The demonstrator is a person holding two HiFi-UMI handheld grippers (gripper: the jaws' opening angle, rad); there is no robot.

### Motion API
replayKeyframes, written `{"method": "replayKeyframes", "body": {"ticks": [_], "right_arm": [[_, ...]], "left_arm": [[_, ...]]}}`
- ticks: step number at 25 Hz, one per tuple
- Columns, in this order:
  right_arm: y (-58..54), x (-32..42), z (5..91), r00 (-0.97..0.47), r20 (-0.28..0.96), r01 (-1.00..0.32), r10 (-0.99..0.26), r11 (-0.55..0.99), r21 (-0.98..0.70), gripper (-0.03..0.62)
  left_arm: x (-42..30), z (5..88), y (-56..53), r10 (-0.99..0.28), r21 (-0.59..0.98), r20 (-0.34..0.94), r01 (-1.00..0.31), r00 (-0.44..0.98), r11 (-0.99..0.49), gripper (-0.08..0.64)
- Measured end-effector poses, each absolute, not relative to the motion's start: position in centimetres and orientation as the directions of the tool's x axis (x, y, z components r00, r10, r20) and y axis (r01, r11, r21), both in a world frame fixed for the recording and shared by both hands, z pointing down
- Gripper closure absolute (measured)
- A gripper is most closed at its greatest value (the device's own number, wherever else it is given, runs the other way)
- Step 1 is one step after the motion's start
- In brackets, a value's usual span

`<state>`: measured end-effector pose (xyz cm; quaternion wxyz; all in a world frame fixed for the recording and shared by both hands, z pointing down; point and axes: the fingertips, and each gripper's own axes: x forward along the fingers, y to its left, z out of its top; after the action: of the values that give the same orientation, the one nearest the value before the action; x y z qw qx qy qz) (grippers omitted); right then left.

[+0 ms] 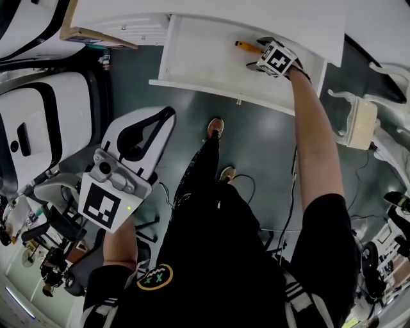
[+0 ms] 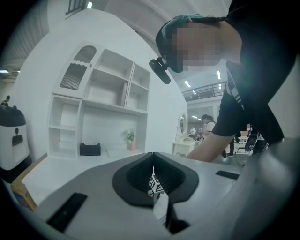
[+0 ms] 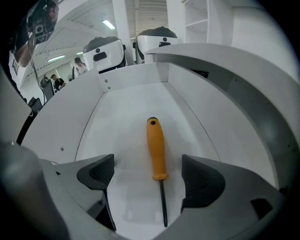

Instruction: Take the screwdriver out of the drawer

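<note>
Right arm: the bare forearm [image 1: 312, 122] reaches straight out from the shoulder to the open drawer [image 1: 192, 67], with the wrist tipped steeply down into it.
Right claw [image 3: 147, 169]: spread wide and gripping nothing; the pads stand on either side of the tool without touching it.
Screwdriver [image 3: 156, 147]: lies flat on the white drawer floor between the right claw's jaws, closer to the right-hand pad. Its orange handle points away toward the drawer's far wall and the dark shaft points back toward the camera.
Left arm: drawn back at the person's left side, well apart from the drawer.
Left claw [image 2: 153, 164]: pressed together with nothing between the jaws, aimed about level at a white shelf unit [image 2: 103, 105].
Surroundings: the drawer is pulled out from under a white bench [image 1: 256, 19]. The person's shoes [image 1: 216, 127] stand on a dark floor [image 1: 256, 147] just below the drawer front. A black box [image 2: 89, 149] and a small plant [image 2: 130, 137] sit on the shelf unit.
Obstructions: the drawer floor around the screwdriver is bare.
</note>
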<state>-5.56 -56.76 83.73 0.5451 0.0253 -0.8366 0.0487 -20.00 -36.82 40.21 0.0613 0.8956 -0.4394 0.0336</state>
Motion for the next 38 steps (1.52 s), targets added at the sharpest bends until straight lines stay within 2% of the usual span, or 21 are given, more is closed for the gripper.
{"method": "replayKeyframes", "body": {"ticks": [3, 6, 9, 11, 18, 27, 38], "right_arm": [[-56.8, -5.6, 83.6, -0.409, 0.912, -0.089, 0.016, 0.994, -0.057, 0.145], [-56.7, -5.7, 83.3, -0.414, 0.91, -0.066, 0.024, 0.996, -0.057, 0.256], [-56.7, -6.0, 82.8, -0.423, 0.906, -0.052, 0.015, 0.998, -0.04, 0.325], [-57.1, -6.3, 82.1, -0.428, 0.903, -0.042, -0.018, 0.999, 0.0, 0.486], [-57.3, -6.2, 82.0, -0.426, 0.904, -0.05, -0.045, 0.998, 0.026, 0.488], [-57.3, -6.5, 80.1, -0.489, 0.865, -0.14, -0.109, 0.989, 0.045, 0.489], [-56.4, -6.2, 71.4, -0.636, 0.725, -0.253, -0.266, 0.959, 0.13, 0.489]], "left_arm": [[-20.0, 40.3, -36.8, -0.782, 0.083, 0.115, -0.791, 0.612, -0.607, 0.54], [-19.9, 40.3, -36.7, -0.782, 0.086, 0.115, -0.791, 0.612, -0.606, 0.54], [-19.9, 40.1, -36.9, -0.781, 0.088, 0.115, -0.789, 0.614, -0.608, 0.54], [-19.8, 40.0, -37.0, -0.779, 0.088, 0.112, -0.787, 0.617, -0.61, 0.54], [-19.8, 40.2, -37.0, -0.776, 0.09, 0.115, -0.785, 0.62, -0.613, 0.54], [-19.6, 40.0, -36.9, -0.767, 0.087, 0.108, -0.775, 0.632, -0.626, 0.54], [-17.5, 38.4, -35.2, -0.756, 0.068, 0.07, -0.759, 0.651, -0.648, 0.54]]}}
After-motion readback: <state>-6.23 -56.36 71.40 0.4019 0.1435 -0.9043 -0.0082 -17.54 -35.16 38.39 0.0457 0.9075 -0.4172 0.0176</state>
